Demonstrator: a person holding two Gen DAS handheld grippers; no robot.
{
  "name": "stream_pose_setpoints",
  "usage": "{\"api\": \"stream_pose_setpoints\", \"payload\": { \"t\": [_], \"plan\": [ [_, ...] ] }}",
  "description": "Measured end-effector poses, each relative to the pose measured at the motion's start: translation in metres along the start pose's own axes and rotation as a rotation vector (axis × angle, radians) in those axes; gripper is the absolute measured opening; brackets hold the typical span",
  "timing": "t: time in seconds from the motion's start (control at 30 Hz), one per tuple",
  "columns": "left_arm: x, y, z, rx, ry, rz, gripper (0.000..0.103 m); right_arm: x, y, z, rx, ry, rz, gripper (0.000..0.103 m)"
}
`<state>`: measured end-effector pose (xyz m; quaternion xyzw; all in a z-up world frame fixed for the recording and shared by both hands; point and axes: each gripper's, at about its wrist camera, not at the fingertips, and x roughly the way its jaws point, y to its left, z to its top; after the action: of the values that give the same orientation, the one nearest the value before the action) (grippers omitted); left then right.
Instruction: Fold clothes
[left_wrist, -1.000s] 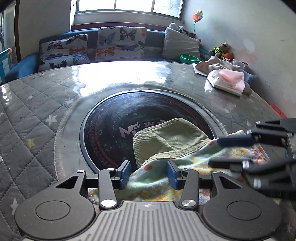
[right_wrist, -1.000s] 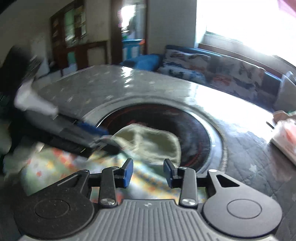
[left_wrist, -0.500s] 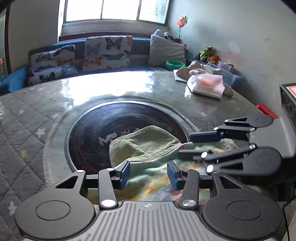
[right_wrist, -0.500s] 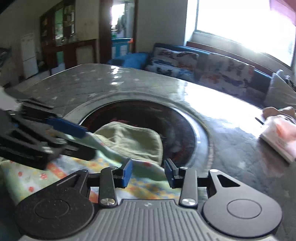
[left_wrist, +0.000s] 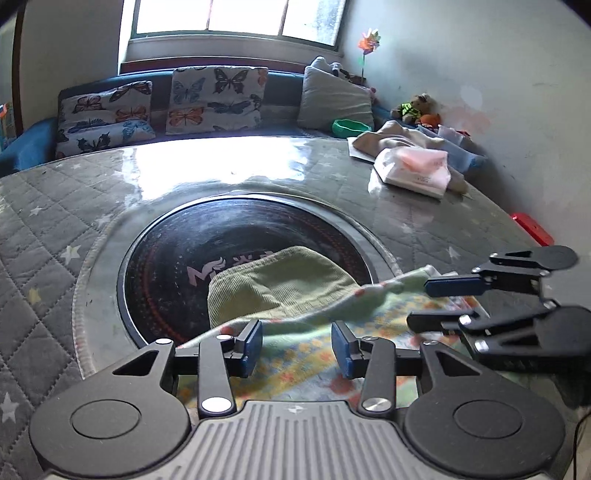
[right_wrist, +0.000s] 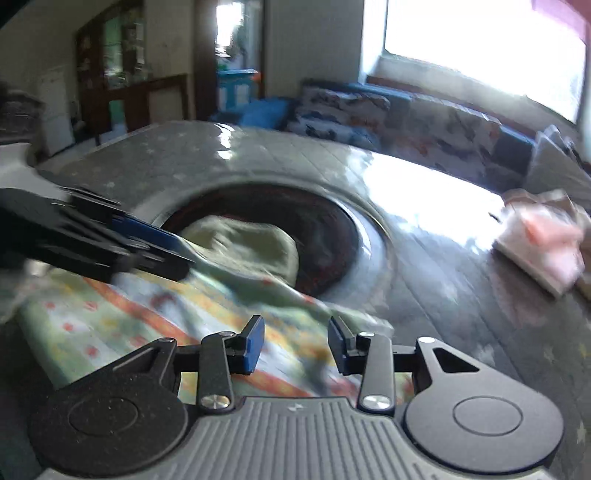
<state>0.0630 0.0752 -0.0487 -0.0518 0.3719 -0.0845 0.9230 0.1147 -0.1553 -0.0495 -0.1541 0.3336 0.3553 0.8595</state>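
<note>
Spreading out across the near edge of the table (left_wrist: 96, 206), the garment (left_wrist: 295, 354) lies under both grippers, ready for a fold.

Largest first: the quilted, star-patterned table carries a dark round inset (left_wrist: 192, 258), and the garment sits partly over that inset's near rim, probably so the flat surface can support it. It is a pale green piece with a ribbed olive-green part (left_wrist: 280, 280) reaching onto the inset and a yellow, orange and red print nearer the cameras; one edge looks raised and rumpled. The left gripper (left_wrist: 297, 347) hovers over the print with fingers apart, gripping nothing. The right gripper (right_wrist: 296, 343), blurred in its own view, likewise has fingers apart above the cloth, seemingly placed to take an edge.
</note>
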Motion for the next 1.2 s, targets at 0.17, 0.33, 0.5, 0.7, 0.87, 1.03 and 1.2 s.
{"api": "stream_pose_setpoints", "payload": {
  "t": [0.17,0.33,0.5,0.7,0.87,1.03,1.2],
  "plan": [
    [-0.019,-0.001,-0.007,-0.005,-0.018,0.002,0.046,-0.006,-0.019,-0.003,0.071,-0.019,-0.048,0.033],
    [-0.043,-0.006,-0.02,0.0,-0.035,-0.01,0.046,-0.018,-0.012,-0.011,0.016,-0.038,-0.003,0.033],
    [-0.054,-0.011,-0.041,0.026,-0.016,0.006,0.046,-0.014,-0.014,-0.024,-0.009,-0.007,-0.082,0.033],
    [-0.064,-0.004,-0.058,-0.013,-0.01,0.032,0.048,-0.033,-0.006,-0.022,-0.018,-0.058,-0.073,0.034],
    [-0.074,0.003,-0.071,-0.045,-0.007,0.057,0.049,-0.031,0.018,-0.025,-0.089,-0.053,-0.013,0.035],
    [-0.086,0.008,-0.072,-0.063,-0.023,0.077,0.052,-0.029,0.04,-0.011,-0.127,-0.08,0.047,0.037],
    [-0.087,0.013,-0.078,-0.094,-0.019,0.09,0.053,-0.007,0.056,0.0,-0.125,-0.079,0.092,0.037]
  ]
}}
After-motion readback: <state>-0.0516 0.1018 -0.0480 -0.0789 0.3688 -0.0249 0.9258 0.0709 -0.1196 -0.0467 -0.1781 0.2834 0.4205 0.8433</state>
